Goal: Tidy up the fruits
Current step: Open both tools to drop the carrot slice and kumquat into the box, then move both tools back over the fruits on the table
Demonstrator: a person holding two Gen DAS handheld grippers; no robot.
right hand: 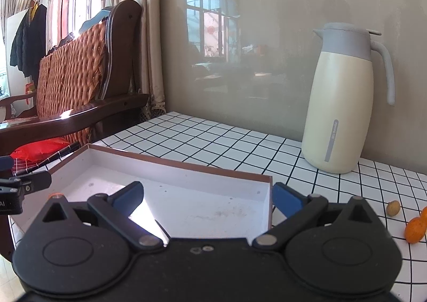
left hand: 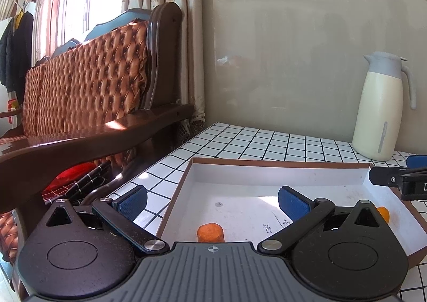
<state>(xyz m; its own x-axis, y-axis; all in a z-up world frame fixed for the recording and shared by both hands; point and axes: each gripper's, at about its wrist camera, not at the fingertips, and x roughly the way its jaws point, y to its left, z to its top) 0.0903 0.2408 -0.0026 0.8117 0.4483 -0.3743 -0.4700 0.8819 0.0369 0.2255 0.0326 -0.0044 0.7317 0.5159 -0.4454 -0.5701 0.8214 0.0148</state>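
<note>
A shallow white box with a brown rim (left hand: 280, 163) lies on the checked table; it also shows in the right wrist view (right hand: 186, 166). Inside it, an orange carrot piece (left hand: 210, 232) lies near my left gripper (left hand: 212, 202), which is open and empty above the box's left part. A second orange fruit (left hand: 383, 213) sits in the box at the right. My right gripper (right hand: 208, 200) is open and empty over the box's right end. On the table to its right lie an orange fruit (right hand: 415, 230) and a small tan fruit (right hand: 393, 208).
A cream thermos jug (right hand: 344, 104) stands at the back right against the wall; it also shows in the left wrist view (left hand: 379, 107). A wooden armchair with a quilted cushion (left hand: 80, 94) stands left of the table, with a red bag (left hand: 66, 176) below it.
</note>
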